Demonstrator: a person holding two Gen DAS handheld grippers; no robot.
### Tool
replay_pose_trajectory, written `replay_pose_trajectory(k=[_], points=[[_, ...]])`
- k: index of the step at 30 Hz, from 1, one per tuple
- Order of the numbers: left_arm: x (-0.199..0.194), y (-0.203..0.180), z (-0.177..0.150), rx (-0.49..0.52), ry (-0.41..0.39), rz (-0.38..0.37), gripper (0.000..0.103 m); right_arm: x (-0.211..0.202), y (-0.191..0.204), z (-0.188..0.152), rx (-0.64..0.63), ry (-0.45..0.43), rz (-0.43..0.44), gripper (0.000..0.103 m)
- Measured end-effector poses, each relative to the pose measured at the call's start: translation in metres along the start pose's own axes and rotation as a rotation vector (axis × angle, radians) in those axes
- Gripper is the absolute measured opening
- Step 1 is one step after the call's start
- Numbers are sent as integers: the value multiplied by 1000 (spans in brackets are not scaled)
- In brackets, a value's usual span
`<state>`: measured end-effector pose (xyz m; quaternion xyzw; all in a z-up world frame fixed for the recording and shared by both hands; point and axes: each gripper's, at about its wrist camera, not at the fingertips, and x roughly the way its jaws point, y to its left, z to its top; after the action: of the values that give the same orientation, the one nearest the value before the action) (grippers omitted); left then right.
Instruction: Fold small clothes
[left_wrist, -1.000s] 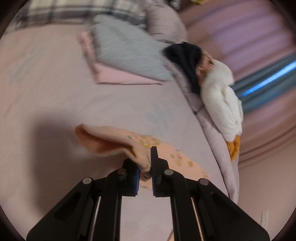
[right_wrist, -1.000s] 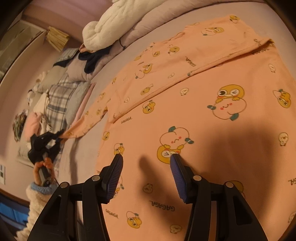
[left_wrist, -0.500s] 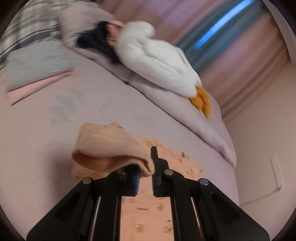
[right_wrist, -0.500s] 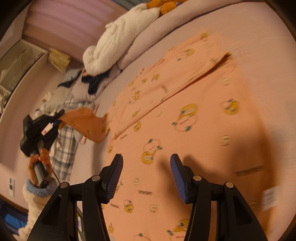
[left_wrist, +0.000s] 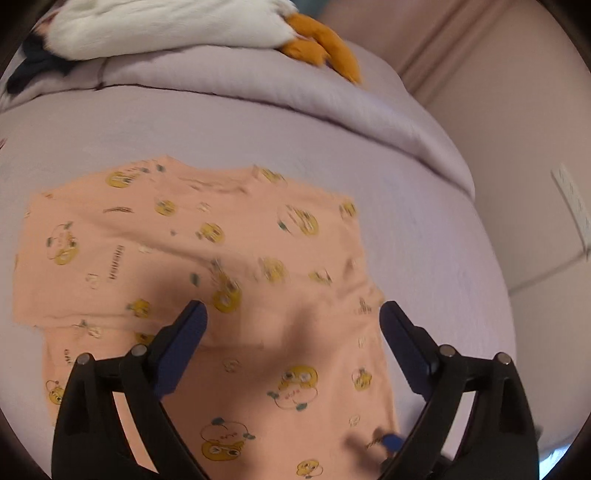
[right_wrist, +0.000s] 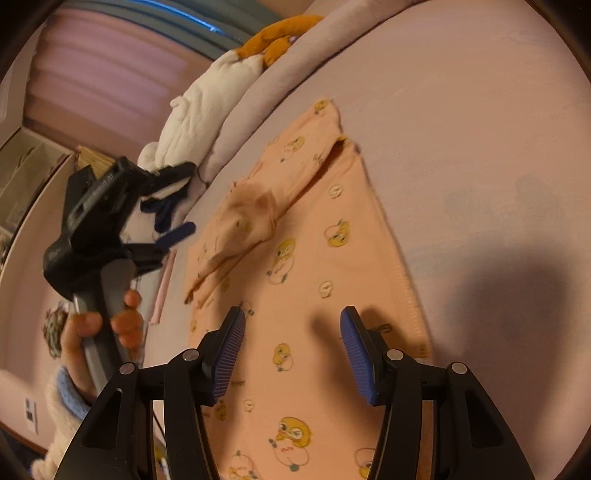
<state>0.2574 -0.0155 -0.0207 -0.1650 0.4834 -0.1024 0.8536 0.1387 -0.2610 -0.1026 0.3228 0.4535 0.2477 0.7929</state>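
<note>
The left gripper (left_wrist: 291, 317) is standing wide open with nothing between its blue pads, hovering over the peach pajama top (left_wrist: 207, 266), which is lying spread on the lilac bed sheet (left_wrist: 424, 236). From the right wrist view this same gripper (right_wrist: 181, 206) is showing at the left, its jaws parted and empty, gripped by the person's left hand (right_wrist: 99, 328); white lettering on its black body is too blurred to read.

The right gripper (right_wrist: 291, 332) is also released, its ribbed blue pads spread apart above the garment (right_wrist: 332, 273) and holding nothing; whether it is touching the cloth cannot be told.

The top is printed with yellow cartoon characters and small dark words. The lettering is too blurred to make out. One sleeve (right_wrist: 258, 206) is lying folded across the body of the garment, somewhat bunched.

Farther off, a rolled lilac duvet (left_wrist: 280, 85) is running along the far edge of the bed, and a white plush duck with orange feet (left_wrist: 177, 22) is resting on top of it. A wall socket (left_wrist: 572, 206) is showing on the pink wall at the right.
</note>
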Motion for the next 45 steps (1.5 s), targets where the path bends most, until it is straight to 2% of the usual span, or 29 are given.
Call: replay_pose_trajectory(k=[4,6,9,14,17,21,25,30,32,34,36,41,45], points=[[-21,7,-9,42,-36,-22,95,2,1,3,2,-5,-4,55],[-43,27,-17,35,-77,-28,96,7,7,5,-11,2,1,55],[-70,58,-30,1,-117,2,99,16,15,9,-51,15,-3,55],[-103,112,-77,-95,-138,38,99,40,44,31,-154,7,-20,55],[-114,140,-112,-162,-127,20,99,59,61,52,-216,-7,-37,55],[-125,167,-145,-245,-104,-10,99,80,59,66,-217,25,-43,55],[-139,185,-163,-301,-116,-18,99,108,51,76,-212,69,-121,55],[-153,204,-170,-347,-144,-8,99,123,52,82,-176,102,-99,54],[-156,210,-170,-367,-153,-12,99,129,53,83,-175,124,-96,42],[-157,215,-171,-383,-161,-26,99,133,55,82,-188,150,-107,21],[-157,216,-170,-386,-162,-30,99,136,58,82,-205,153,-127,9],[-155,217,-171,-380,-152,-35,99,112,79,89,-290,82,-150,8],[-153,217,-170,-380,-149,-40,99,88,77,110,-302,38,-184,8]])
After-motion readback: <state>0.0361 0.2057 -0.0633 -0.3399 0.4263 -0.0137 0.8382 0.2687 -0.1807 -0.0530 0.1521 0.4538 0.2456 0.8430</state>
